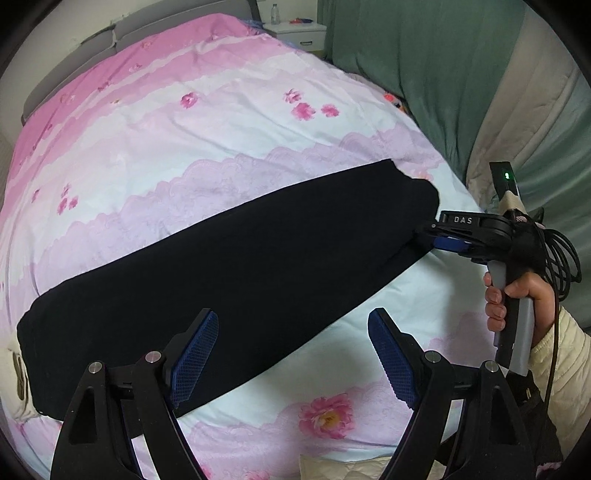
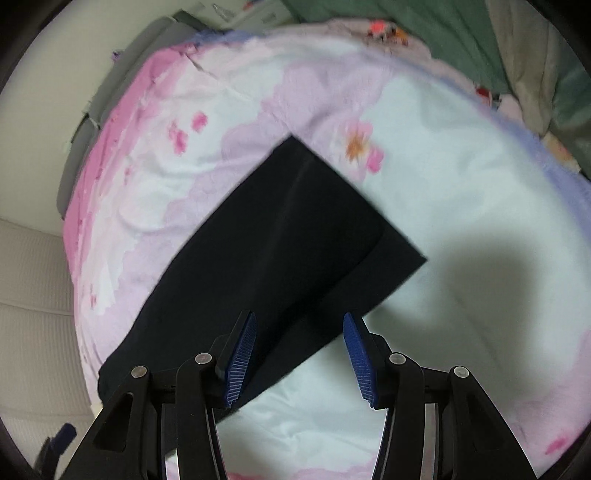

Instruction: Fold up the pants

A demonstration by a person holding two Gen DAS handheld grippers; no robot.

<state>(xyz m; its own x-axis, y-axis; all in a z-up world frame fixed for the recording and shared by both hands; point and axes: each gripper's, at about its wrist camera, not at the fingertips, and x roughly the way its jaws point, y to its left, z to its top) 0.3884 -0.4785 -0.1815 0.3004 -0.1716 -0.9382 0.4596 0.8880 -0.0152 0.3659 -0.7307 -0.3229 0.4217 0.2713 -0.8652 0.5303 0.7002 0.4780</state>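
Pants, dark and already doubled lengthwise into one long band, laid flat and slantwise across the pink flowered bedspread. Probably smoothed out that way so the ends can be brought together for the next fold.

Left gripper hanging over the near long edge, blue pads spread wide, nothing between them, cloth only underneath. Right gripper parted too, not so wide, poised above the hem end, pinching nothing. Looks like each tool lining up on its own stretch of the band before a grab.

From the left wrist view: whole length of the garment, a hand in a cream sleeve on the grey handle, right tool's tips just at the hem corner, whether touching cannot be told. Green curtain and a bedside cabinet beyond.

From the right wrist view, blurred: two offset layers at the squared hem, the lower one peeking out, plus a soft shadow on the sheet beside it.
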